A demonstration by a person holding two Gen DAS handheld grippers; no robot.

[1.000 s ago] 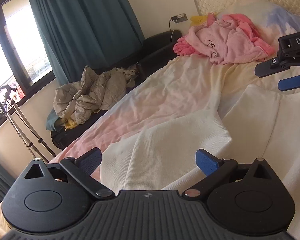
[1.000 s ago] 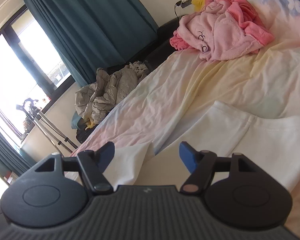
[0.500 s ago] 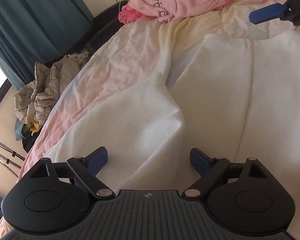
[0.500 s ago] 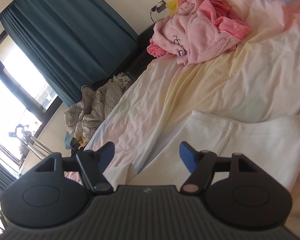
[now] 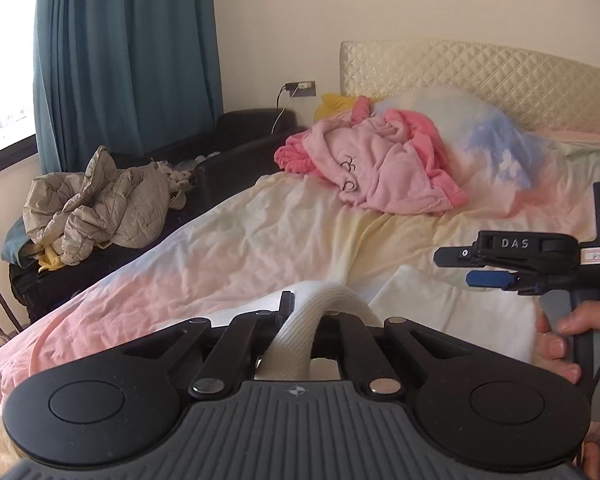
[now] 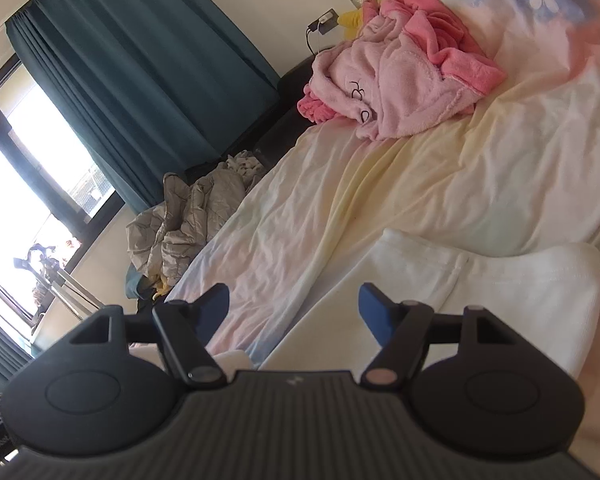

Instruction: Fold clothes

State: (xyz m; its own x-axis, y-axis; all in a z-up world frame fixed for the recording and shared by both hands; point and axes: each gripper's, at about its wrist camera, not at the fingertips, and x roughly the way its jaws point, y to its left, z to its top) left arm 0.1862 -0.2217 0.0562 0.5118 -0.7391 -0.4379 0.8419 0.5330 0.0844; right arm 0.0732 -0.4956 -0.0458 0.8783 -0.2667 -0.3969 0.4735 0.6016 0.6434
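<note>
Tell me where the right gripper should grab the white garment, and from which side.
Grip the white garment at its far rounded corner, coming down from above. That corner lies loose and raised on the bedsheet. The open right gripper is free, while the left gripper already pinches the near fold.

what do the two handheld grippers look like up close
Both are black plastic. The left gripper has two round discs, silver rivets on crossed link arms and a ribbed grey base. The right gripper matches it, with blue pads. From the side it shows white "DAS" lettering, a red-bordered sticker and a thin black cable.
</note>
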